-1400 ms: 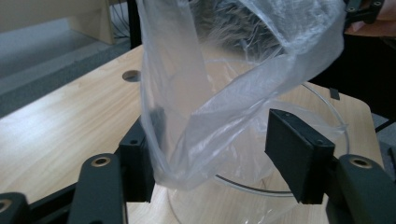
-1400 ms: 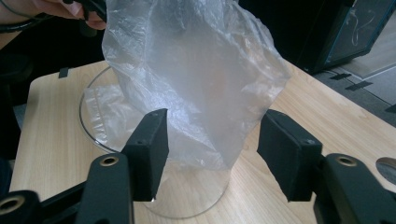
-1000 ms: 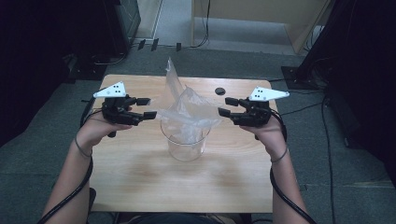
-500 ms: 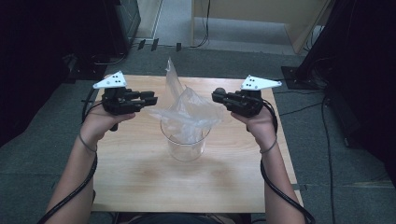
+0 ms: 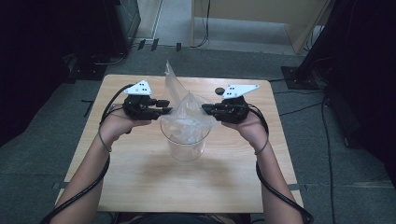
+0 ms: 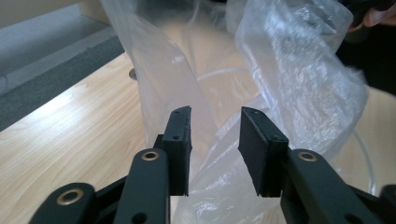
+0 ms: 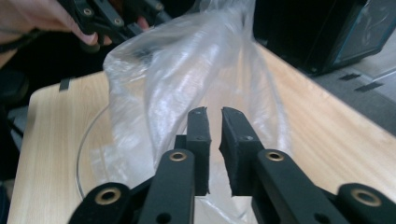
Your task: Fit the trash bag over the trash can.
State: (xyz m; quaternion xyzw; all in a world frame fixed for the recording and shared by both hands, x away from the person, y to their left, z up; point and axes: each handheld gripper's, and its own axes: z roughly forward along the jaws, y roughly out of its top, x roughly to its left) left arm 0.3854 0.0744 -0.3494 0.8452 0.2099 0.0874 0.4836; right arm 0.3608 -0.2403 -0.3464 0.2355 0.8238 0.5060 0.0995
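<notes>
Two hand-held grippers at a clear plastic bag above a glass jar on a wooden worktop.

A clear glass jar (image 5: 183,142) stands mid-worktop (image 5: 140,186), a crumpled clear plastic bag (image 5: 187,109) bunched over its mouth and rising above it. My left gripper (image 5: 164,107) is at the bag's left edge, its fingers (image 6: 180,149) parted with film (image 6: 299,84) loose between them, gripping nothing. My right gripper (image 5: 208,110) is at the right edge, fingers (image 7: 198,149) nearly closed; whether they pinch the film (image 7: 187,79) I cannot tell. A small dark object (image 5: 219,91) lies near the far edge.
</notes>
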